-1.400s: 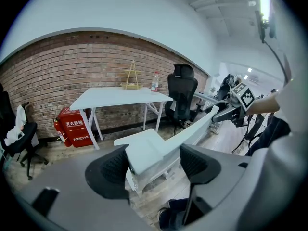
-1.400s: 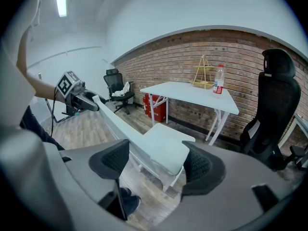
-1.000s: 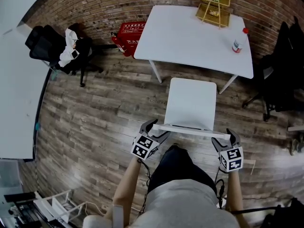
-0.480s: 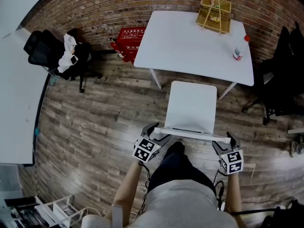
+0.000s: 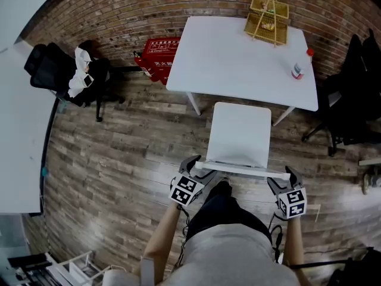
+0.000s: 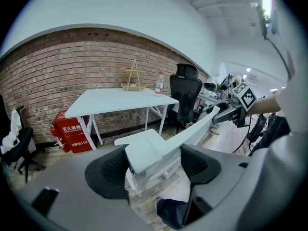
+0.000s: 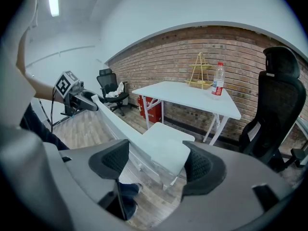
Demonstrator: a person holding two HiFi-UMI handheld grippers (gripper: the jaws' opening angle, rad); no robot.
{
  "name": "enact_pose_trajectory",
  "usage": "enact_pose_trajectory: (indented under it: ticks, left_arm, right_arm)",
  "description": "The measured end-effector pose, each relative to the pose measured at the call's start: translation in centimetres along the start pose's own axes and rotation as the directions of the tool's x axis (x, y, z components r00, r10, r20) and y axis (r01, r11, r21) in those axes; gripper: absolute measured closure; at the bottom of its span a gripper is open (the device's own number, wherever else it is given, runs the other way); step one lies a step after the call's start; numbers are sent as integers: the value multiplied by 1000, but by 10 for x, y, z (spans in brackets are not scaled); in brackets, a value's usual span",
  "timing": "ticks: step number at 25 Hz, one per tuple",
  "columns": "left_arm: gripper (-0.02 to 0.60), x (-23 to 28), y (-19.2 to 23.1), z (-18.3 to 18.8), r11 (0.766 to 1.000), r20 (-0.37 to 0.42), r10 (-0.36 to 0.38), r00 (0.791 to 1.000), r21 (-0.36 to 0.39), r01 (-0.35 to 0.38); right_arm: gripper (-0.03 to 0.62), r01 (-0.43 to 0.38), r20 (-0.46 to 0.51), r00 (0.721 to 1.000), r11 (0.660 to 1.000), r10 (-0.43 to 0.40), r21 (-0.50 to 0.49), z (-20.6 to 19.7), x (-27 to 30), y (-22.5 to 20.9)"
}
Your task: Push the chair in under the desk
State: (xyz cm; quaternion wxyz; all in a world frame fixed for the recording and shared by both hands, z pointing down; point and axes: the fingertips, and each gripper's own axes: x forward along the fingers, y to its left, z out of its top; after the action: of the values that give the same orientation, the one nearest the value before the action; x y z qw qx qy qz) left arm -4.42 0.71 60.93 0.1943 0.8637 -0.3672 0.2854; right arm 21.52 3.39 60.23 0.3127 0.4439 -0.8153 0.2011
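Where planks point(image 5: 113, 159) meet brick point(image 5: 149, 5), desk point(image 5: 238, 52) stands

The head camera is looking steeply down on the chair point(image 5: 239, 136) and desk point(image 5: 238, 52) by the brick wall point(image 5: 149, 5). Both gripper cameras are riding low and close at opposite ends of the chair's backrest, facing along their jaws toward that desk. The left gripper view is catching the right gripper point(image 6: 222, 113), and the right gripper view the left gripper point(image 7: 90, 103).

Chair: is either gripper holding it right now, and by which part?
Both hold the chair by its backrest: the left gripper at the left end, the right gripper at the right end.
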Motion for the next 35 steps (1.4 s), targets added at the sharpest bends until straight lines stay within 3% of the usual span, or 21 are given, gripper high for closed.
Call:
enact_pose_trajectory:
  ticks: [35]
  left_arm:
    - [247, 24, 42, 27, 999, 24, -29, 999, 16, 29]
  right_arm:
    - [246, 35, -11, 999, 999, -35, 42, 31, 31, -17]
